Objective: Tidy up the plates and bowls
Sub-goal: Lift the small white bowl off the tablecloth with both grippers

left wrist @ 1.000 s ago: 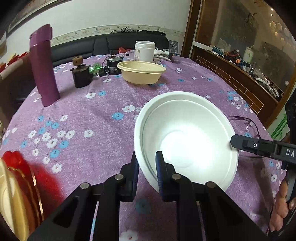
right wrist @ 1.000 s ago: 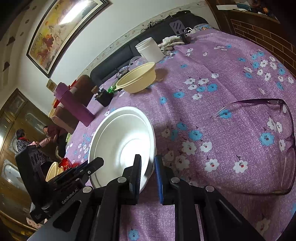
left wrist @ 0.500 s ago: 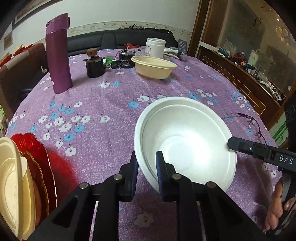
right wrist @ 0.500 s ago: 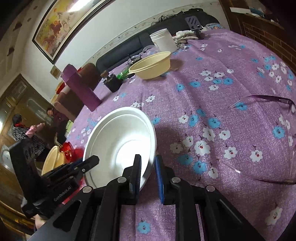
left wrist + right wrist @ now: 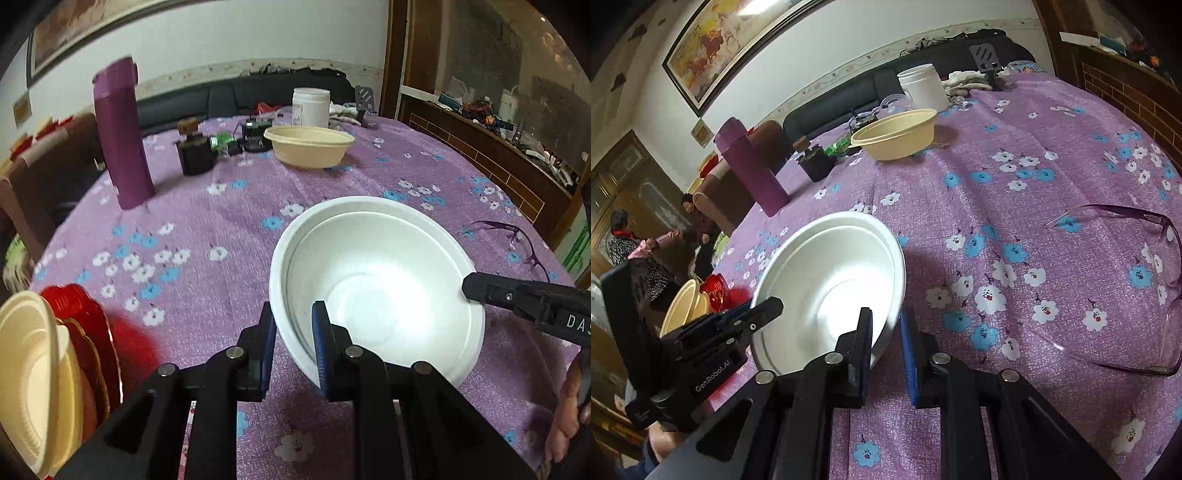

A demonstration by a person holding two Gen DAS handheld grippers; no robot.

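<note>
Both grippers have carried the round white foam bowl (image 5: 376,280) slightly; left gripper (image 5: 293,347) and right gripper (image 5: 886,347) each pinch its rim, the right's jaws closing, ready for stacking.

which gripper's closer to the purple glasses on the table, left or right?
Right. The right gripper grips the white bowl at the rim nearest the glasses. The left gripper clamps the opposite rim, with the bowl between it and the glasses.
</note>
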